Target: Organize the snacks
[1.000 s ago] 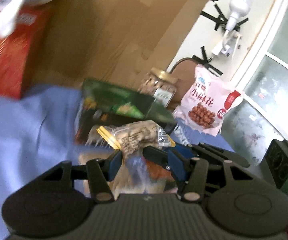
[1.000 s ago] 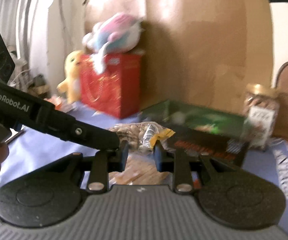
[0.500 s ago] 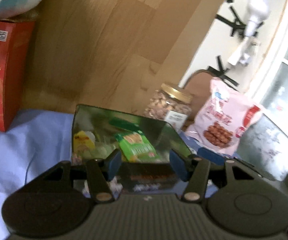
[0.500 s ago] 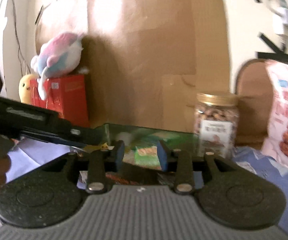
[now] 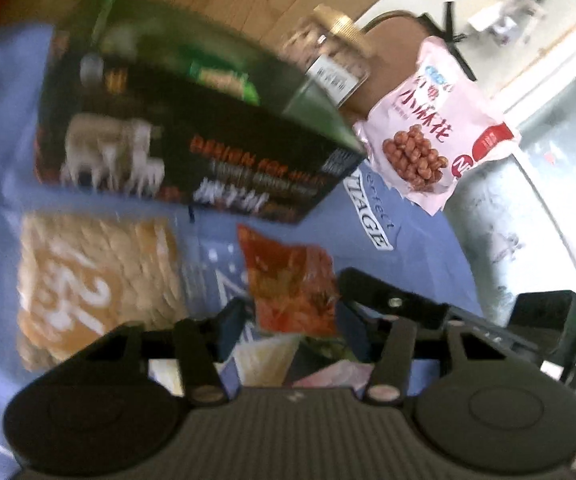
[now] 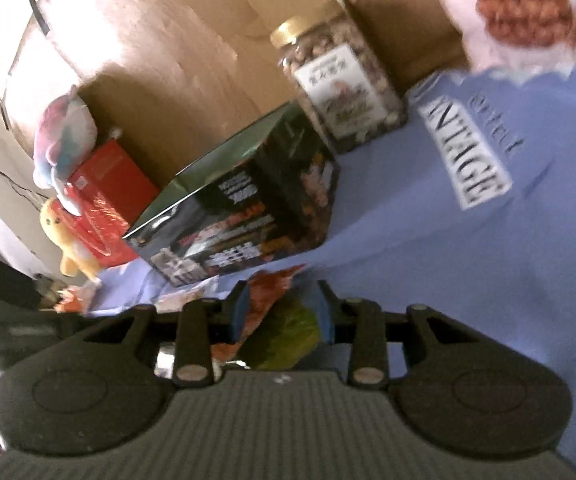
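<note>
A dark open box (image 5: 192, 136) with snack packets inside stands on the blue cloth (image 5: 408, 264); it also shows in the right wrist view (image 6: 244, 208). My left gripper (image 5: 292, 324) is open above a red-orange snack packet (image 5: 292, 280) lying on the cloth. A clear cracker pack (image 5: 96, 280) lies to its left. My right gripper (image 6: 282, 312) is open over the same red-orange packet (image 6: 268, 300) and a green packet (image 6: 284, 336). The other gripper's arm (image 5: 428, 312) reaches in at the right of the left wrist view.
A nut jar (image 5: 332, 56) (image 6: 340, 92) and a pink peanut bag (image 5: 428, 128) stand behind the box against cardboard (image 6: 160, 60). A red box (image 6: 104, 204) with plush toys (image 6: 64, 148) stands further left. A window (image 5: 560, 128) is at the right.
One second ago both grippers held a clear nut packet above the box. It is gone from the fingers, and both grippers have swung down over the packets on the cloth.
</note>
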Demonstrator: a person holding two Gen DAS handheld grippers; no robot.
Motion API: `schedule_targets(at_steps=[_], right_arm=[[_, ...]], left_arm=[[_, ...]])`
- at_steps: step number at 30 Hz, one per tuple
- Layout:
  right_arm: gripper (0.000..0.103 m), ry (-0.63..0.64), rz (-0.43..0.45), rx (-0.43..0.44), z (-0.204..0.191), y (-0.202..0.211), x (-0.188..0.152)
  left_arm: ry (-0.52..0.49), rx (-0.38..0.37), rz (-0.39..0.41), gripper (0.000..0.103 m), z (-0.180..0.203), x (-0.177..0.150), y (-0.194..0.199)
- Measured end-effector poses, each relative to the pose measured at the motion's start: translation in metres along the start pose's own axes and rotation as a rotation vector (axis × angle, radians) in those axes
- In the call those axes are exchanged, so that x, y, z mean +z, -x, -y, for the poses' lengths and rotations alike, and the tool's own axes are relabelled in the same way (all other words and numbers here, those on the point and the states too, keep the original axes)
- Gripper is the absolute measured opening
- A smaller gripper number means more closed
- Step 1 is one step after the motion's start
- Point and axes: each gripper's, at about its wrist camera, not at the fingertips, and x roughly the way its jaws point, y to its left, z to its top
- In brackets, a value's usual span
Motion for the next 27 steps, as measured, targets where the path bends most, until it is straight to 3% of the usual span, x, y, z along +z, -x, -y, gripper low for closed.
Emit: schedule_targets(at_steps=[1, 3, 6, 13, 18, 23, 27], right_arm=[[0.019, -0.003, -0.005, 0.007, -0.002, -0.003, -0.002], [0.014, 0.045, 0.003, -0.003, -0.015, -0.003, -0.006], [0.014, 0.074, 0.019, 0.022, -0.030, 0.003, -0.011], [0.015, 0.141, -0.029, 0.120, -0.073, 0.004, -0.036], [0.017, 0.238, -0.144, 0.157, -0.105, -0.014, -0.066], [0.017, 0.350, -0.305, 0.240, -0.132, -0.027, -0.101], [0.024, 0.461, -0.252, 0.242, -0.146, -0.015, -0.100]], left_arm=[[0.011, 0.011, 0.009, 0.031, -0.001, 0.000, 0.001], [0.006, 0.018, 0.021, 0.024, -0.001, -0.003, 0.007], [-0.019, 0.003, 0.065, 0.023, 0.003, -0.012, 0.032], [-0.081, 0.067, 0.160, 0.024, -0.002, -0.050, 0.095], [-0.020, 0.118, 0.185, 0.024, -0.028, -0.076, 0.125], [0.077, 0.160, 0.206, 0.026, -0.062, -0.080, 0.140], [0.145, 0.184, 0.253, 0.031, -0.078, -0.074, 0.148]])
